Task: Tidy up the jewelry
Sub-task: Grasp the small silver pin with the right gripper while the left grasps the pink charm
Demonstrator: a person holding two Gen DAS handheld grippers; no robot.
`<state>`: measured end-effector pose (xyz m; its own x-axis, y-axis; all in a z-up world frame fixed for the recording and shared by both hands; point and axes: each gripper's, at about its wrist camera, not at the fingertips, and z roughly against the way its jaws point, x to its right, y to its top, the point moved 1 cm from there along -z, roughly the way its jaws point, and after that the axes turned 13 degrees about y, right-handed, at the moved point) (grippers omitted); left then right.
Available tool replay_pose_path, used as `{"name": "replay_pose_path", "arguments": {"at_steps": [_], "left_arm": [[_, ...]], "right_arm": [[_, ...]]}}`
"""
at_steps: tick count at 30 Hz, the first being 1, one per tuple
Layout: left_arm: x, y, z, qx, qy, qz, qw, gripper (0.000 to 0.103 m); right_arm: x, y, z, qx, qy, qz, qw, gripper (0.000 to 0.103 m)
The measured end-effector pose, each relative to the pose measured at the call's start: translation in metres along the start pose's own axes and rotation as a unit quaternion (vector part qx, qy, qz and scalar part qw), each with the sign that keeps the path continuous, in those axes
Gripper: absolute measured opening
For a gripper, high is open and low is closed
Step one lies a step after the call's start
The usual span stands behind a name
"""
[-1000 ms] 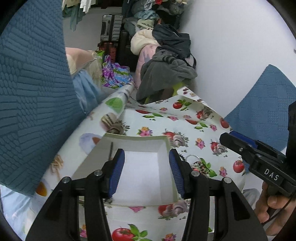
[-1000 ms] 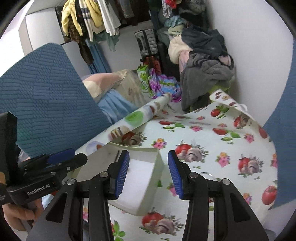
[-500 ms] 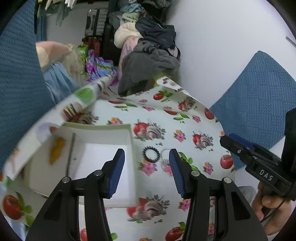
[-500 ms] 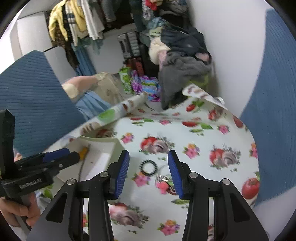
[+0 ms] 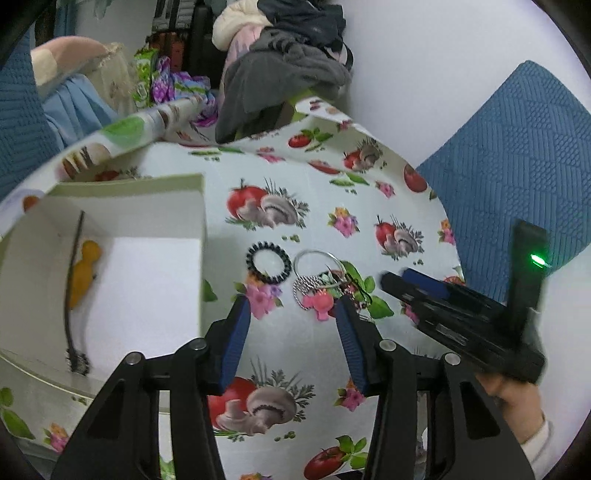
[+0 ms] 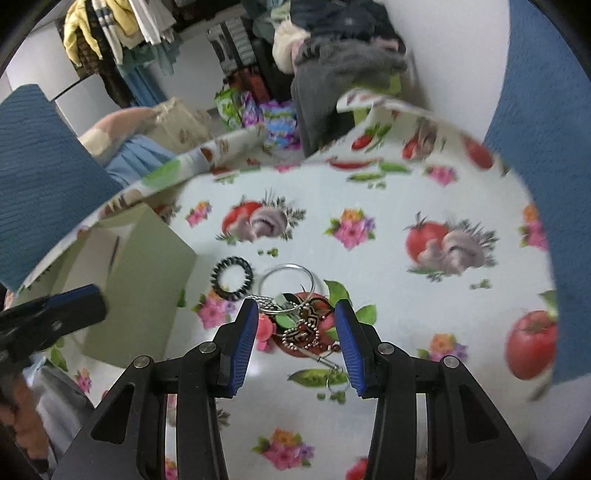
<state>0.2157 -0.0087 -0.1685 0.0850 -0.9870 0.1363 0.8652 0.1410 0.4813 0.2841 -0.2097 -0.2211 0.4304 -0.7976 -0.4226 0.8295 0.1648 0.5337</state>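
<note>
Jewelry pile (image 6: 299, 325) lies on tablecloth (image 6: 388, 280) right of white box (image 5: 110, 266), tangled, pieces hard to separate. Right gripper (image 6: 295, 325) and left gripper (image 5: 291, 317): both closing, jaws apart, nothing clamped.

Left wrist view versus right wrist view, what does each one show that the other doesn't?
Only the left wrist view shows the box's floor, with a yellow piece and a dark stick inside, plus the right gripper. Only the right wrist view shows hanging clothes, the left gripper and a small ring. Both show the black coil band, the silver hoop over tangled jewelry, and the fruit-print cloth.
</note>
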Motion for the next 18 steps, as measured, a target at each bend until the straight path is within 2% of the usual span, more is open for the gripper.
{"name": "replay_pose_path", "arguments": {"at_steps": [1,5,13,15,18], "left_arm": [[0.003,-0.002,-0.003,-0.002,-0.001,-0.001,1.0,0.045],[0.01,-0.005,-0.011,-0.01,0.0,-0.005,0.9999,0.045],[0.017,-0.008,-0.031,-0.031,-0.004,-0.003,0.9995,0.043],[0.018,-0.009,-0.035,-0.035,-0.005,-0.005,0.9994,0.043],[0.019,-0.01,-0.039,-0.04,-0.006,-0.005,0.9992,0.043]], "right_arm": [[0.005,0.001,-0.008,-0.006,0.003,-0.002,1.0,0.032],[0.021,0.011,-0.039,-0.033,0.02,-0.002,0.999,0.027],[0.031,0.02,-0.08,-0.083,0.003,0.027,0.996,0.024],[0.033,0.019,-0.086,-0.091,-0.002,0.033,0.995,0.019],[0.029,0.019,-0.091,-0.101,-0.017,0.056,0.993,0.008]]}}
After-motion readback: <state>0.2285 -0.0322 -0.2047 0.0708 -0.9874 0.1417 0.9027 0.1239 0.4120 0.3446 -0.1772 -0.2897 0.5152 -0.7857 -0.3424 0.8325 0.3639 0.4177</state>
